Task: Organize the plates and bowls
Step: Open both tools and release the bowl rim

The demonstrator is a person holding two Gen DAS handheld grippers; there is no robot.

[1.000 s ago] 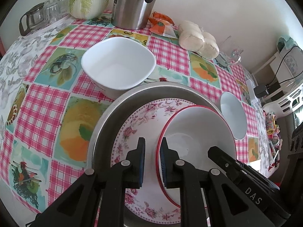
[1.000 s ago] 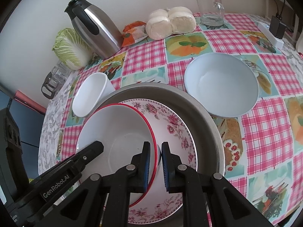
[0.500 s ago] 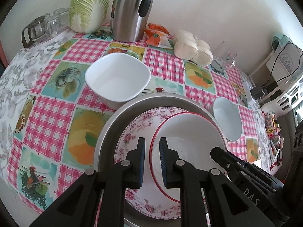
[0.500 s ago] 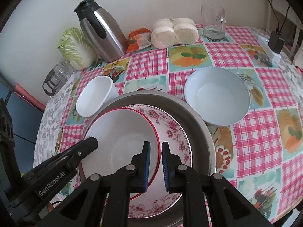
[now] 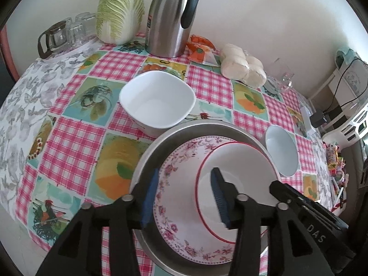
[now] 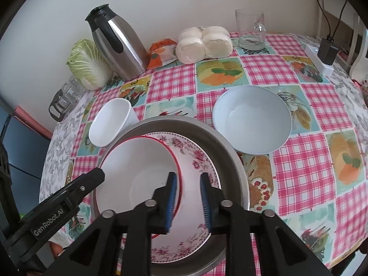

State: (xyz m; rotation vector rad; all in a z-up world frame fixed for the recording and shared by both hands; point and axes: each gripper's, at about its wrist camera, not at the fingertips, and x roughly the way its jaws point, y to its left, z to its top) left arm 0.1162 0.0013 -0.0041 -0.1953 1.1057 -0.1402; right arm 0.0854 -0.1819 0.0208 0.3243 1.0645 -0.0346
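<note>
Left wrist view: the left gripper (image 5: 185,195) is hanging over the stack at 6 o'clock, its jaws having just been opening; they are now standing fairly wide, pressing on nothing. Beneath them the red-rimmed bowl (image 5: 237,179) is sitting in the floral plate (image 5: 181,207), itself lying in the metal pan (image 5: 197,130). The square white bowl (image 5: 157,102) is resting at 12 o'clock, touching the pan's rim; the round white bowl (image 5: 281,150) is sitting at 3 o'clock.

Right wrist view: the right gripper (image 6: 188,197) is also just parting its jaws, now narrowly apart, straddling the red-rimmed bowl's (image 6: 138,172) edge without clamping it. The round white bowl (image 6: 251,119) is lying at 1 o'clock, the square white bowl (image 6: 109,122) at 10 o'clock.
</note>
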